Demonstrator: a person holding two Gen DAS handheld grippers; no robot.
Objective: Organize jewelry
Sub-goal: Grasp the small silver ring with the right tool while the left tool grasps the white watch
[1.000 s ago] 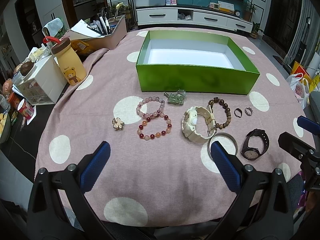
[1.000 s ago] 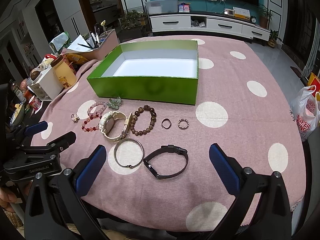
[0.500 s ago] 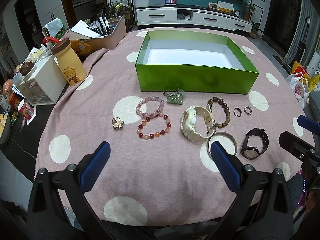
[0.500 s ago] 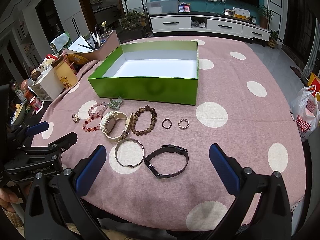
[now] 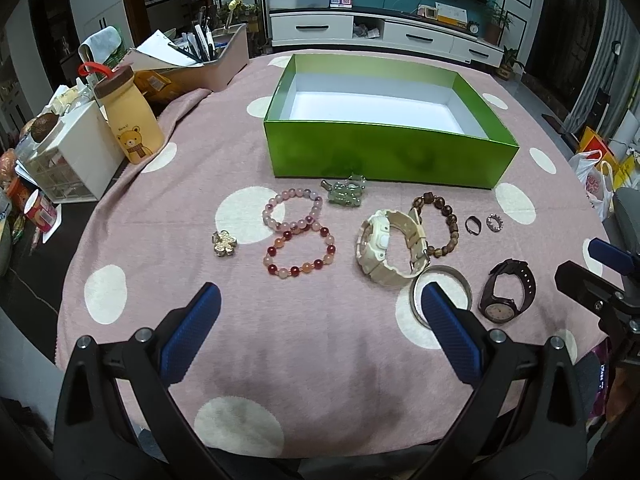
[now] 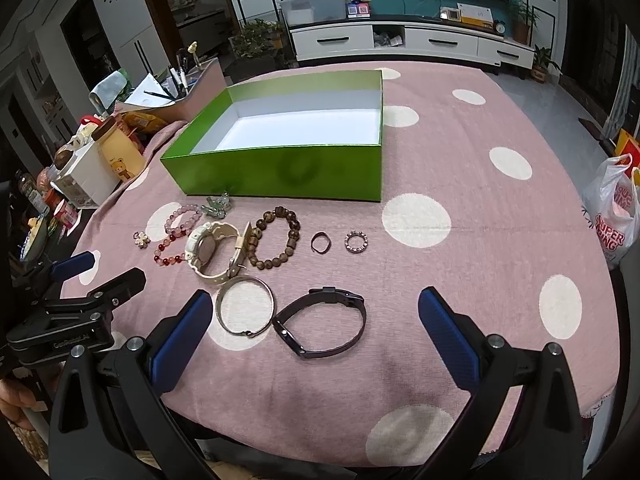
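Both the left gripper [image 5: 320, 312] and right gripper [image 6: 314, 320] hover with jaws spread wide, holding nothing. The jewelry lies on the pink tablecloth [image 5: 200, 168] at 6 o'clock of the green box [image 5: 384, 156]: bead bracelets [image 5: 298, 256], cream watch [image 5: 384, 248], dark watch [image 6: 320, 326].

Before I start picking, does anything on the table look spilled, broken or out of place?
Nothing stands out. The jewelry lies loose on the tablecloth in front of the green box, whose inside is bare.
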